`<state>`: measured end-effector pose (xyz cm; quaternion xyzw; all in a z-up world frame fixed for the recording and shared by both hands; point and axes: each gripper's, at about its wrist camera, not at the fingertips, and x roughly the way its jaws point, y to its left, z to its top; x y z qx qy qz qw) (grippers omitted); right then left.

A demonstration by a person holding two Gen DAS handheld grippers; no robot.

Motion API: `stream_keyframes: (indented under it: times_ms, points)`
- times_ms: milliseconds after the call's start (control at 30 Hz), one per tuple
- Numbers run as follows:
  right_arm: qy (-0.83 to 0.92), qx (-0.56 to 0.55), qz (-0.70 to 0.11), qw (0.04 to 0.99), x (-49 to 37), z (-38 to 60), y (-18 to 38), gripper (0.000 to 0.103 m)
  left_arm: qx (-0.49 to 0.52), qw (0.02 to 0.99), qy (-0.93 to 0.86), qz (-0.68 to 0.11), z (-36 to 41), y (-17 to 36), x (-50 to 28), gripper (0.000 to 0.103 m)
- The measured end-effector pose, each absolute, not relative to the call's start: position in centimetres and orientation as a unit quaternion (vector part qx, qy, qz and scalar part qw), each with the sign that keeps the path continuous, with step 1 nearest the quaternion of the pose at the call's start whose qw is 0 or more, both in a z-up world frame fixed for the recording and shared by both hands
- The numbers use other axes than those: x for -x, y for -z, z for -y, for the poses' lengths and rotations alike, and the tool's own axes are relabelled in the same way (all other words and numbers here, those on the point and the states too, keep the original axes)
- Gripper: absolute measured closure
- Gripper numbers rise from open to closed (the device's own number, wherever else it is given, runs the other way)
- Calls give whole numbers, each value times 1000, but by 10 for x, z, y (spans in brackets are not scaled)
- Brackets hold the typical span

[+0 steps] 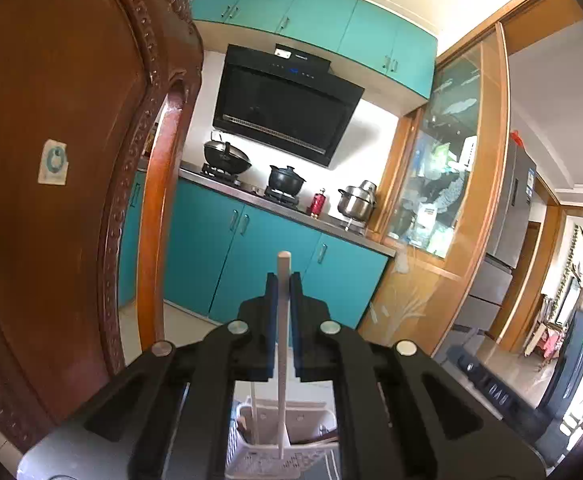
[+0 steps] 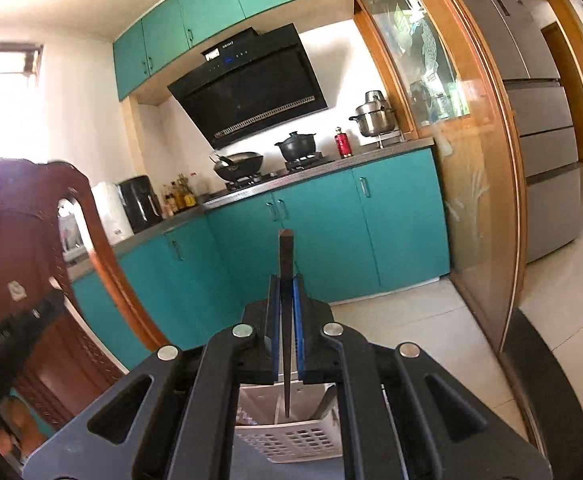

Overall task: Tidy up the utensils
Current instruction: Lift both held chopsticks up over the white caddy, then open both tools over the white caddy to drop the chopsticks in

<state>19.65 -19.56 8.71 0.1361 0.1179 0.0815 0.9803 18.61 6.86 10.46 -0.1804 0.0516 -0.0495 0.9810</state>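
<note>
**Chopsticks held upright over the basket: risks at the moment of transfer**

Chopsticks are the items in hand, one per gripper. The left gripper [image 1: 284, 280] has its jaws closed fully on a pale chopstick [image 1: 282, 320], which stands upright between the blue pads; its square top rises above the fingertips and its thin end hangs below the gripper, over a white slotted basket [image 1: 251, 462]. The right gripper [image 2: 286, 282] is likewise clamped tight on a dark chopstick [image 2: 286, 312], whose top stands above the fingertips and whose pointed end hangs just over a white slotted basket [image 2: 291, 440] beneath the gripper. Whether either tip touches the basket cannot be told.

Other sticks already lean in the compartments directly under the left gripper, so a lowering chopstick may strike one of them and be levered sideways out of the grip. Each chopstick is thin and smooth, pinched along a short stretch only; a jolt or a tilt of the hand would probably let it swing or slide between the pads. The dark chopstick hangs close to a divider wall and could catch on it or drop into the wrong compartment. A carved wooden chair [image 1: 51, 160] stands close to the left of the left gripper, and a sideways move that way could knock against it. Release from too high risks a bounce out of the basket.
</note>
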Motion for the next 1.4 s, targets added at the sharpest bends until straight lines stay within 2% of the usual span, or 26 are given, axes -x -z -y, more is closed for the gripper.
stream_keyframes:
  times_ms: [200, 433, 933, 967, 1033, 1100, 1300, 1400]
  points:
    - [-67, -118, -145, 980, -224, 191, -65, 96, 172, 984, 9, -52, -68, -94, -217, 96]
    - [-80, -86, -196, 974, -246, 174, -36, 96, 129, 984, 1, -124, -42, -61, -258, 96]
    - [-78, -69, -214, 971, -238, 180, -21, 95, 65, 979, 7, -195, 5, -8, -270, 96]
    - [-73, -68, -213, 972, -237, 180, -20, 93, 64, 978, 8, -197, 5, -7, -268, 93]
    - [-66, -71, -207, 973, -235, 183, -21, 75, 60, 979, 11, -197, 6, -7, -264, 85]
    - [-63, -85, -192, 976, -229, 188, -24, 44, 51, 981, 7, -187, 6, -10, -257, 67]
    - [-59, -130, -138, 980, -203, 209, -40, 17, 10, 989, -7, -148, 12, -23, -233, 41]
    - [-52, -140, -124, 981, -195, 217, -45, 10, -9, 991, -8, -136, 16, -26, -220, 32]
